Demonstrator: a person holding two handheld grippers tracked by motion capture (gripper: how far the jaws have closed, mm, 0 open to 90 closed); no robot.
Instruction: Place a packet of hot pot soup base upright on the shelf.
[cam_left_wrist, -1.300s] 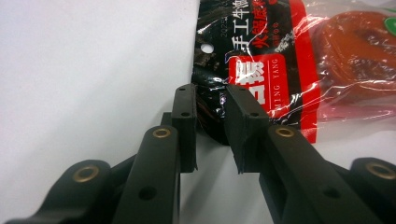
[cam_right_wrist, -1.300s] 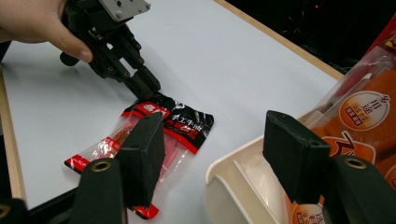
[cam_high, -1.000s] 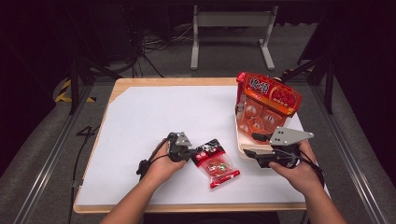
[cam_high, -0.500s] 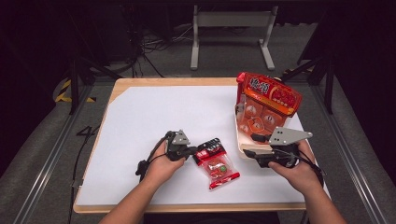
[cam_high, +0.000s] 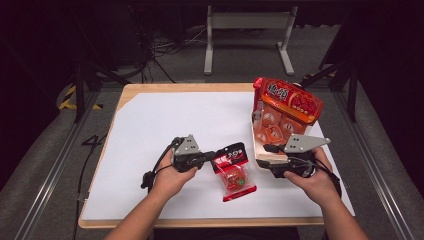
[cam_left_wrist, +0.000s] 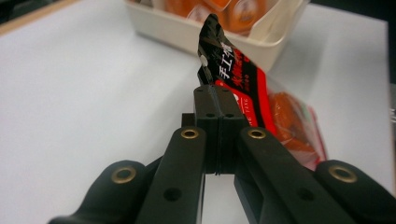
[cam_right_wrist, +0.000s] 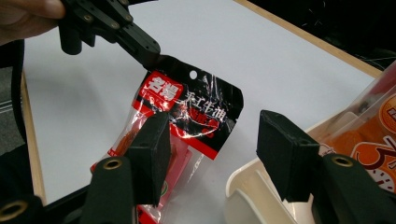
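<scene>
A red and black snack packet (cam_high: 232, 170) lies on the white sheet, its black top end lifted. My left gripper (cam_high: 210, 159) is shut on that top corner; in the left gripper view its jaws (cam_left_wrist: 217, 100) meet on the packet (cam_left_wrist: 243, 79). My right gripper (cam_high: 265, 167) points left at the packet from beside the cream tray (cam_high: 263, 156). Its jaws (cam_right_wrist: 212, 140) have just been closing but stand apart, with the packet's (cam_right_wrist: 196, 112) top edge seen between them, untouched. The left gripper (cam_right_wrist: 144, 49) holds the packet's corner in the right gripper view.
A large orange-red bag (cam_high: 290, 100) stands in the cream tray (cam_right_wrist: 247, 182) with several orange packs (cam_high: 272, 127). The white sheet (cam_high: 165, 125) covers a wooden table (cam_high: 135, 90). A metal stand (cam_high: 247, 30) and cables lie on the floor behind.
My left hand has risen a little and lifted the packet's top end off the sheet. The right hand has stayed by the tray.
</scene>
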